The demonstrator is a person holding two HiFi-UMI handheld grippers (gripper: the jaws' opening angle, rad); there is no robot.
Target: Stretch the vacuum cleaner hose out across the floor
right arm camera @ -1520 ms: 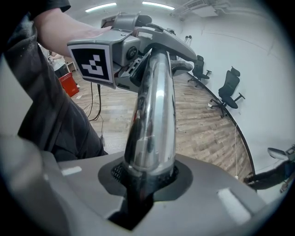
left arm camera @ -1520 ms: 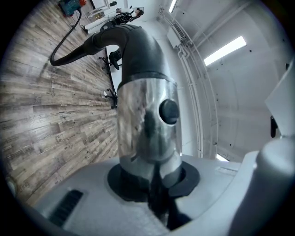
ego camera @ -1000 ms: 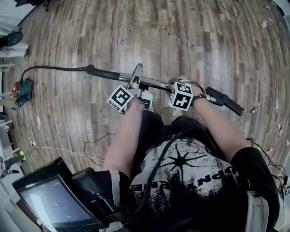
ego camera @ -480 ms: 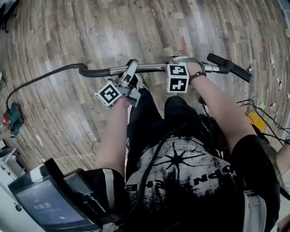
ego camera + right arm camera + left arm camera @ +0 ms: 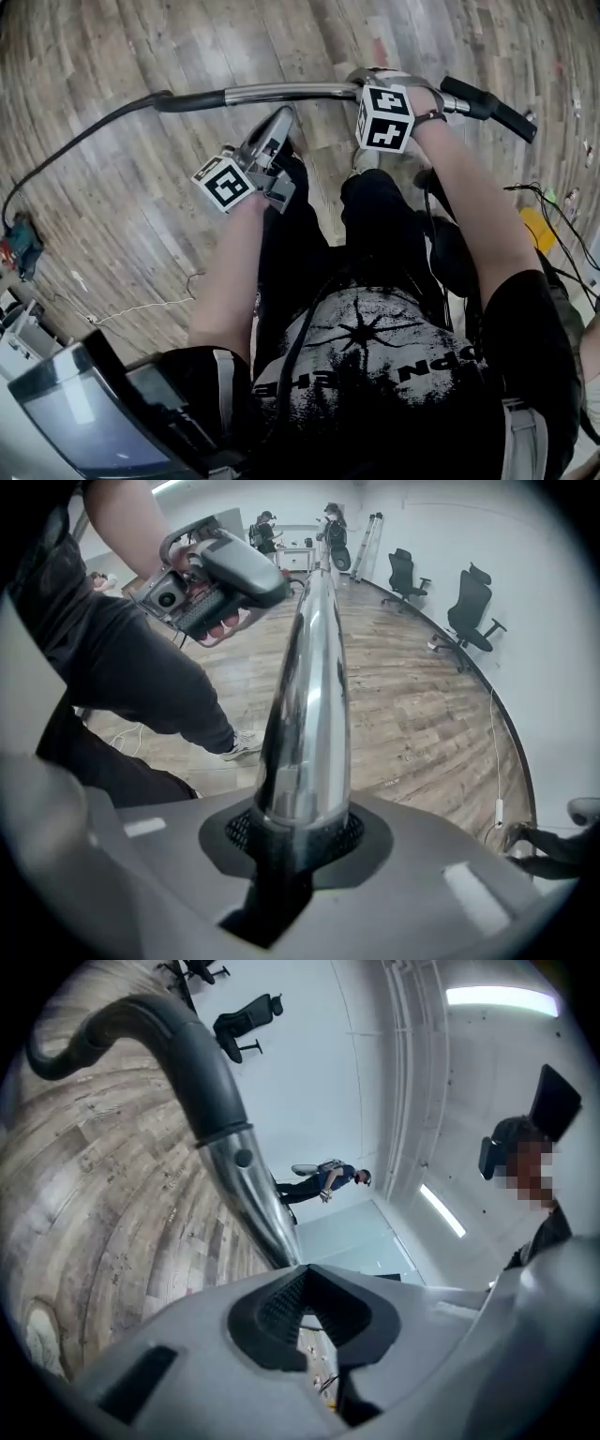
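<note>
The vacuum's chrome tube (image 5: 291,92) lies level across the top of the head view. Its black hose (image 5: 84,141) trails off left over the wooden floor, and a black handle (image 5: 487,103) sticks out at the right. My right gripper (image 5: 373,89) is shut on the chrome tube (image 5: 305,752), which fills the space between its jaws (image 5: 295,832). My left gripper (image 5: 279,120) sits just below the tube and apart from it. Its jaws have just closed with nothing between them (image 5: 305,1283). Beyond them run the tube (image 5: 248,1194) and the hose cuff (image 5: 192,1063).
A red and teal box (image 5: 19,248) sits at the hose's far end on the left. A thin white cable (image 5: 141,305) lies on the floor, and a yellow item with wires (image 5: 534,230) lies at the right. Office chairs (image 5: 469,611) stand along the wall. A person (image 5: 323,1180) stands far off.
The left gripper has let go of the tube and drawn back below it, jaws shut. The right gripper still holds the tube, which now sits higher in the view.
</note>
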